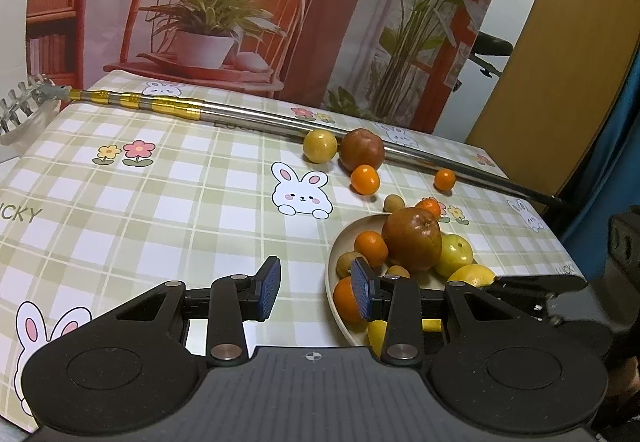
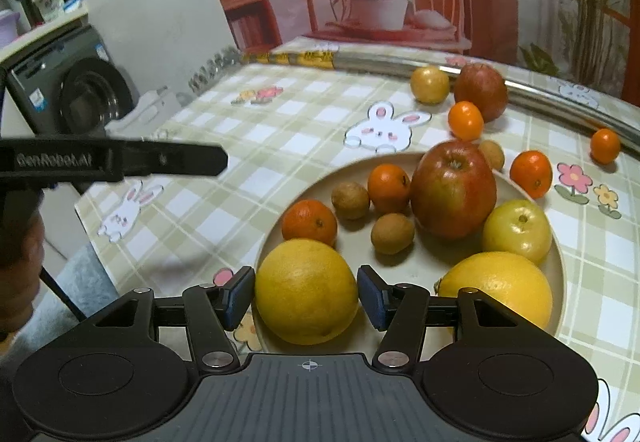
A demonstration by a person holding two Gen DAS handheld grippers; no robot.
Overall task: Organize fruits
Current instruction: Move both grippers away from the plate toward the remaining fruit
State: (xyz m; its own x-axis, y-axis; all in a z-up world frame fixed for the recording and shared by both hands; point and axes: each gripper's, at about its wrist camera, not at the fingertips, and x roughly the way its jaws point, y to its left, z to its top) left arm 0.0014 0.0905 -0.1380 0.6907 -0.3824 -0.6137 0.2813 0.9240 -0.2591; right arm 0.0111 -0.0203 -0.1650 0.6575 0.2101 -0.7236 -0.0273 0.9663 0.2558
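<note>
A beige plate (image 2: 412, 266) holds two lemons, a red apple (image 2: 454, 188), a yellow-green fruit (image 2: 518, 230), two mandarins and two small brown fruits. My right gripper (image 2: 306, 296) stands around the near lemon (image 2: 306, 290), with small gaps between the pads and the fruit. My left gripper (image 1: 314, 290) is open and empty just left of the plate (image 1: 334, 274). Loose on the cloth lie another apple (image 1: 362, 149), a yellow fruit (image 1: 320, 145), small oranges (image 1: 365, 179) and a small brown fruit (image 1: 394, 203).
A telescopic metal pole (image 1: 248, 114) with a claw head lies across the far side of the table behind the loose fruit. The checked tablecloth (image 1: 160, 210) stretches left of the plate. The left gripper's body (image 2: 112, 160) shows in the right wrist view.
</note>
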